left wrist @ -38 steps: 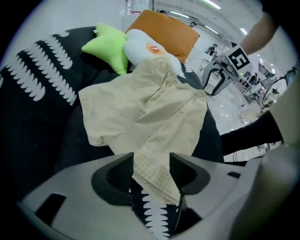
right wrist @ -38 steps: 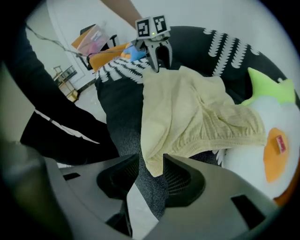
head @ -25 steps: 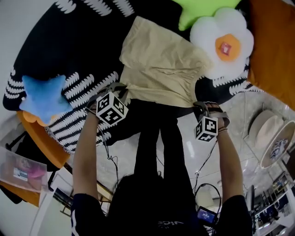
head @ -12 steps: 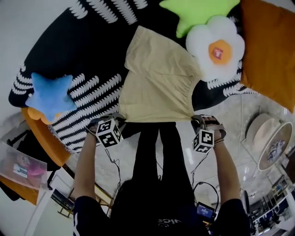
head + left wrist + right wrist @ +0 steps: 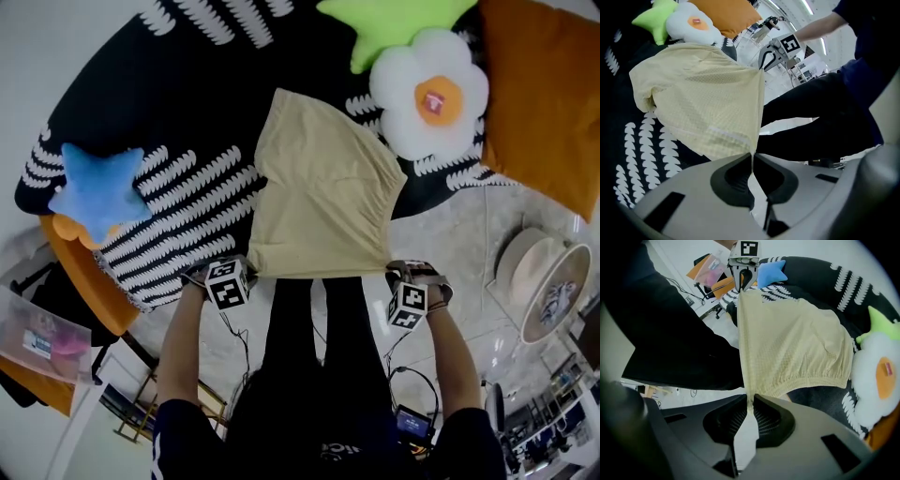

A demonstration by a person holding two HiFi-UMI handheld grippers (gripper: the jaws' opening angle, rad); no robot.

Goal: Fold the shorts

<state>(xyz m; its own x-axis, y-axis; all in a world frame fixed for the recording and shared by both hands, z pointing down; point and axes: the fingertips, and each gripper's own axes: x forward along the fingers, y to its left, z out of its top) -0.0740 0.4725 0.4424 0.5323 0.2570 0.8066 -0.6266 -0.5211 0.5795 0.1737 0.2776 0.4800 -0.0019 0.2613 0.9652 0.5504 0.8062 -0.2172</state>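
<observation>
The pale yellow shorts (image 5: 323, 192) hang stretched between my two grippers, their far part lying on the black rug (image 5: 178, 84). My left gripper (image 5: 249, 272) is shut on the near left corner, and the fabric is pinched between its pads (image 5: 751, 157). My right gripper (image 5: 394, 273) is shut on the near right corner by the gathered waistband (image 5: 750, 401). In the left gripper view the shorts (image 5: 703, 93) run across to the right gripper (image 5: 771, 52). The right gripper view shows the shorts (image 5: 792, 343) taut up to the left gripper (image 5: 743, 276).
On the rug lie a blue star pillow (image 5: 94, 192), a green star pillow (image 5: 403, 21) and a white flower pillow (image 5: 428, 94). An orange cushion (image 5: 542, 98) sits at the right. A round white stand (image 5: 548, 281) is on the marble floor. The person's black-trousered legs (image 5: 323, 337) are below the shorts.
Both grippers drew the near edge of the shorts back toward the person and lifted it. The cloth went from slack and bunched to stretched flat.
</observation>
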